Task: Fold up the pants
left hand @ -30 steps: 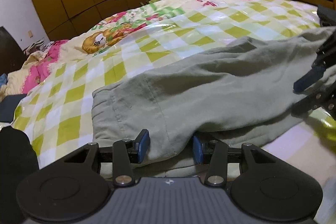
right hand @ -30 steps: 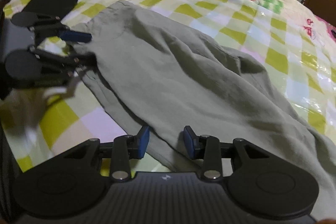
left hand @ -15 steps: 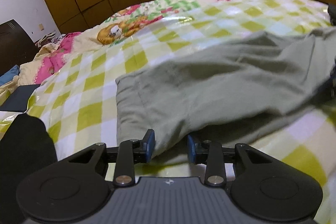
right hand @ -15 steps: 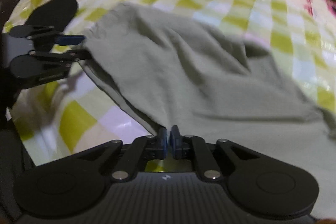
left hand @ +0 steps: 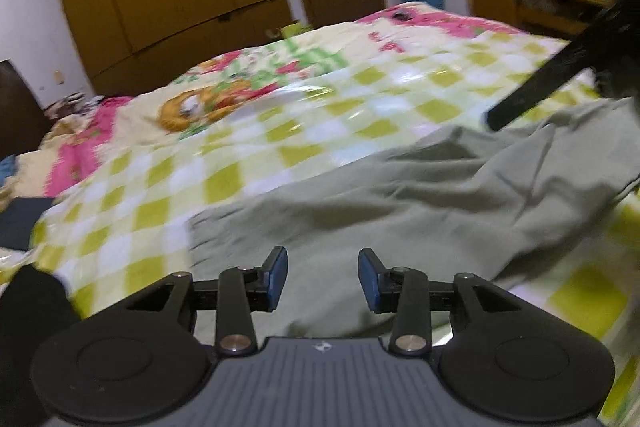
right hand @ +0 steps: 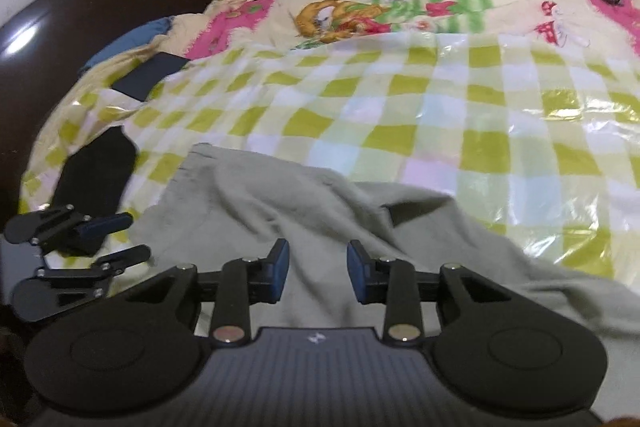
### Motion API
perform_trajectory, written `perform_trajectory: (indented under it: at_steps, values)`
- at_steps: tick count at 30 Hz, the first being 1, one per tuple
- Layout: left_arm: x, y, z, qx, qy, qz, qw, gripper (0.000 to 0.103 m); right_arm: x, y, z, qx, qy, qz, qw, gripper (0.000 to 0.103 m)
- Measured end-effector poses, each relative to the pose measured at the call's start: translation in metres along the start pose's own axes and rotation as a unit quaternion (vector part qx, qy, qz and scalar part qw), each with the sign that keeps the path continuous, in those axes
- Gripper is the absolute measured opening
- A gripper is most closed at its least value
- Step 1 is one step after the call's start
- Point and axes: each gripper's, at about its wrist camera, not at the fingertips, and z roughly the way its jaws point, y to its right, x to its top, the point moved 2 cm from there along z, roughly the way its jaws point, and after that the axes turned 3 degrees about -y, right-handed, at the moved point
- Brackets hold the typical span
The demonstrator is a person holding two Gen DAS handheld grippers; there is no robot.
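- Clearly the fold is at an early stage: the grey-green pants [right hand: 304,211] lie on the bed [right hand: 460,115], bunched and creased on its checked cover, with ridges running across the cloth and no neat, flat fold to be seen.
- Judging by the double layers near the lower edge in the left wrist view, the pants [left hand: 420,203] may be doubled over once, though the blur makes that uncertain.
- What is left, as I read it: smoothing the wrinkles, squaring the edges, and at least one more fold to make a compact stack.
- The left tool [left hand: 323,277] has its fingers spread wide, hovering over the cloth and pinching nothing.
- The right tool [right hand: 318,269] is likewise spread apart above the pants, with fabric seen in the gap but not clamped.
- From the right wrist view, the left tool [right hand: 116,239] sits at the cloth's left edge, fingers apart.
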Motion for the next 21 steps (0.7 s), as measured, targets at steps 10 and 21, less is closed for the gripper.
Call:
perform_trajectory:
  at_steps: [10,21]
  values:
    - [0.015,0.064,0.062,-0.085,-0.009,0.032,0.9959,0.053,0.022,0.053,0.082,0.072,-0.057,0.052,0.994,0.011]
    - [0.012,0.062,0.081,-0.077,-0.024,0.030,0.9963,0.059,0.067,0.133,0.101,0.081,-0.017,0.232,0.969,0.014]
